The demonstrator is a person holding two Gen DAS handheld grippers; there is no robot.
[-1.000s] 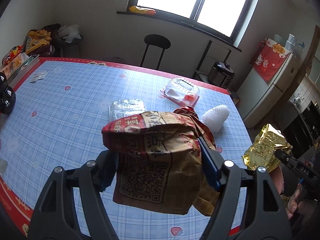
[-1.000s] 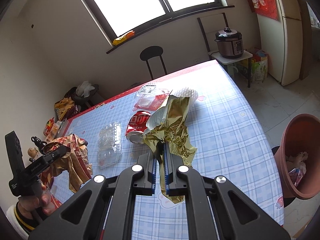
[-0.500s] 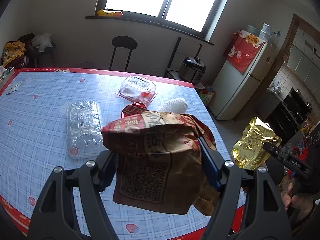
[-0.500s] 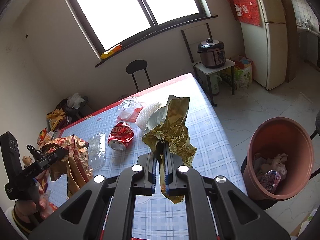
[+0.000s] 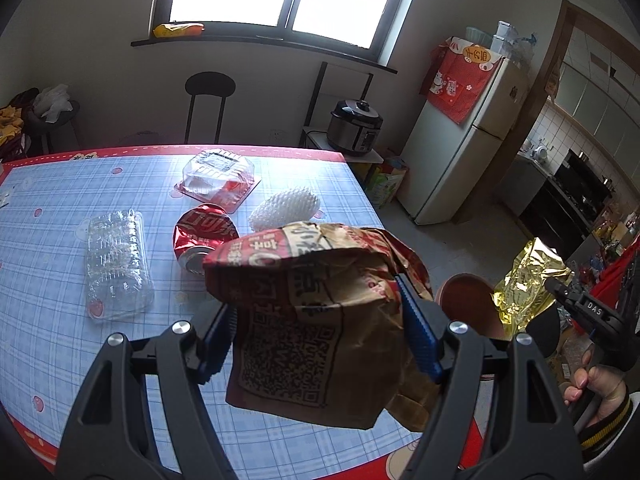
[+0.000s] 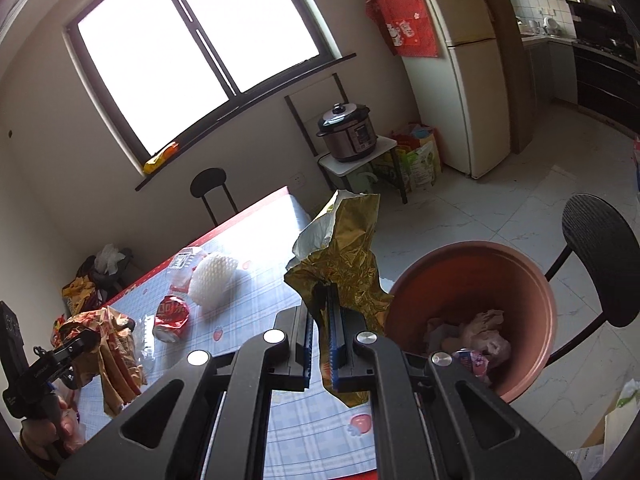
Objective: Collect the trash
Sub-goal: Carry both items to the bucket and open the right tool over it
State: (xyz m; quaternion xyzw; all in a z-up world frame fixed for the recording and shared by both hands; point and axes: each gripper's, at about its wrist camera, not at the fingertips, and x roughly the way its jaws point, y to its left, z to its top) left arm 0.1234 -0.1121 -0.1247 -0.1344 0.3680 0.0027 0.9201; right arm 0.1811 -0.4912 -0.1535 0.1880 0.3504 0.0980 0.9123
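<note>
My left gripper (image 5: 320,320) is shut on a crumpled brown paper bag (image 5: 316,332) with red print and a QR code, held above the table's right front corner. My right gripper (image 6: 322,332) is shut on a crinkled gold foil wrapper (image 6: 344,256), held just left of the terracotta bin (image 6: 532,280) on the floor, which holds crumpled trash. The wrapper also shows in the left wrist view (image 5: 524,284), and the bag in the right wrist view (image 6: 108,344). On the table lie a crushed red can (image 5: 204,228), a clear plastic tray (image 5: 116,260), a clear clamshell box (image 5: 218,174) and a white foam net (image 5: 286,208).
The table (image 5: 48,200) has a blue checked cloth with a red border. A black stool (image 6: 600,264) stands right of the bin. A fridge (image 6: 468,80), a rice cooker on a stand (image 6: 348,132) and a black stool (image 5: 208,100) line the far wall.
Both grippers have swung right toward the table's right edge with their loads. The bin has come much closer in the right wrist view and now shows behind the bag in the left view.
</note>
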